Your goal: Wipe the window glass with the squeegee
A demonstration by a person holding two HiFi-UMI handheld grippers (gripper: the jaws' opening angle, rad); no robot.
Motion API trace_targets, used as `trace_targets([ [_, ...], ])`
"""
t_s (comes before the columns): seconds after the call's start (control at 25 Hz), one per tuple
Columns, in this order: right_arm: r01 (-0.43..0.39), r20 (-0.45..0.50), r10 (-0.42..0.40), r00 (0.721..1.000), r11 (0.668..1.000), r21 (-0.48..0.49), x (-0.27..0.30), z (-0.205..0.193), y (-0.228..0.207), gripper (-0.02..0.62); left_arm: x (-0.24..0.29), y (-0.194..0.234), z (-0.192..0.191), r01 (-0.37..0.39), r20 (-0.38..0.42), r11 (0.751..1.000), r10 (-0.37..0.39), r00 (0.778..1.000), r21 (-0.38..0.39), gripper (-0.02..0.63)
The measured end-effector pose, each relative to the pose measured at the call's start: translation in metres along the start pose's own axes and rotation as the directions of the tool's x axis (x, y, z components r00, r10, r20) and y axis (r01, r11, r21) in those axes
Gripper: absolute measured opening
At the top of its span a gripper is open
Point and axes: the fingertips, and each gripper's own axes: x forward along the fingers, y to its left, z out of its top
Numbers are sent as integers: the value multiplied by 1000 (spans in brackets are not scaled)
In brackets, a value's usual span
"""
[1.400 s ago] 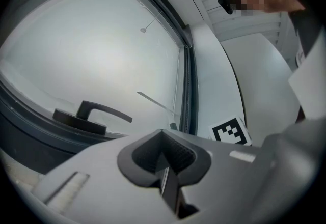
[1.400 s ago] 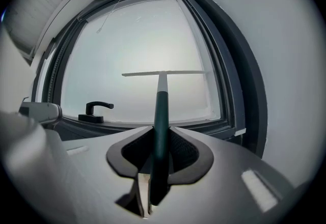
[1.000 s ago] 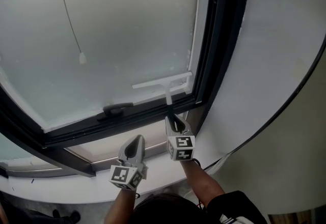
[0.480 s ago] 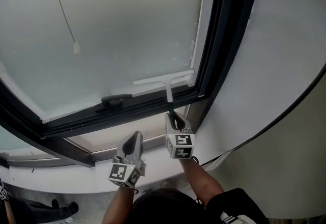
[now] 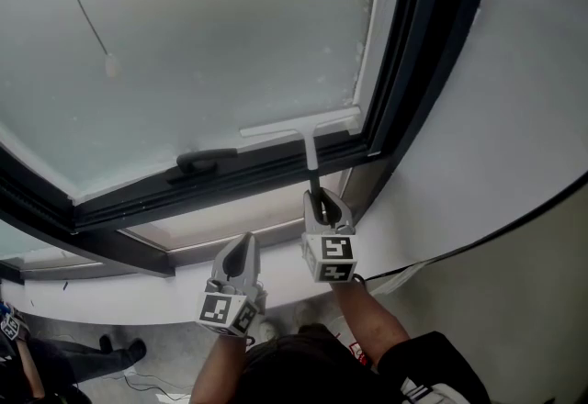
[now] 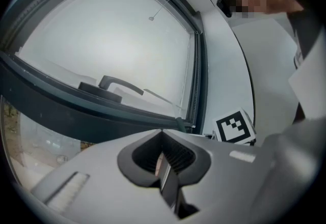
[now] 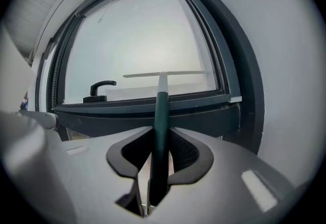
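Observation:
My right gripper (image 5: pixel 321 206) (image 7: pixel 159 154) is shut on the dark green handle of the squeegee (image 5: pixel 310 154) (image 7: pixel 162 96). Its white blade (image 5: pixel 299 126) (image 7: pixel 164 74) lies level against the frosted window glass (image 5: pixel 211 35) (image 7: pixel 147 39), low in the pane's right corner, just above the dark frame. My left gripper (image 5: pixel 241 256) (image 6: pixel 164 159) hangs below the window, to the left of the right one, shut with nothing between its jaws. The blade (image 6: pixel 160 98) also shows faintly in the left gripper view.
A black window handle (image 5: pixel 204 158) (image 7: pixel 100 87) (image 6: pixel 114 84) sits on the bottom frame left of the blade. A thin blind cord with a small weight (image 5: pixel 110 65) hangs before the glass. A white sill (image 5: pixel 138 297) runs below; a white wall (image 5: pixel 514 99) stands right.
The head view has shifted, so the window sits higher and further right in the picture. The squeegee blade stays low in the right corner of the pane. Both grippers keep their hold and spacing.

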Motion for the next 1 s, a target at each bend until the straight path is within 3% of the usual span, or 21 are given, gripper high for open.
trace_targets([
  [0.2,9,57,-9,998,1000,-7,-11,10,-1,95,-13,7,-9,-2,0,1000,2,1000,10,-2],
  [0.36,41,116,-39,992,999,-11,-35,25,4,95,-32,17,9,-11,32,999,13,999,-39,-2],
  [0.56,86,178,-75,981,995,-53,-78,42,21,95,-70,21,36,57,94,998,-56,994,-8,-2],
  [0.76,69,257,-47,965,995,-74,-124,62,61,95,-104,25,51,121,95,990,-128,987,79,-2],
  [1.0,48,260,-30,965,997,-63,-165,40,91,95,-134,26,31,153,54,988,-155,987,37,-2],
])
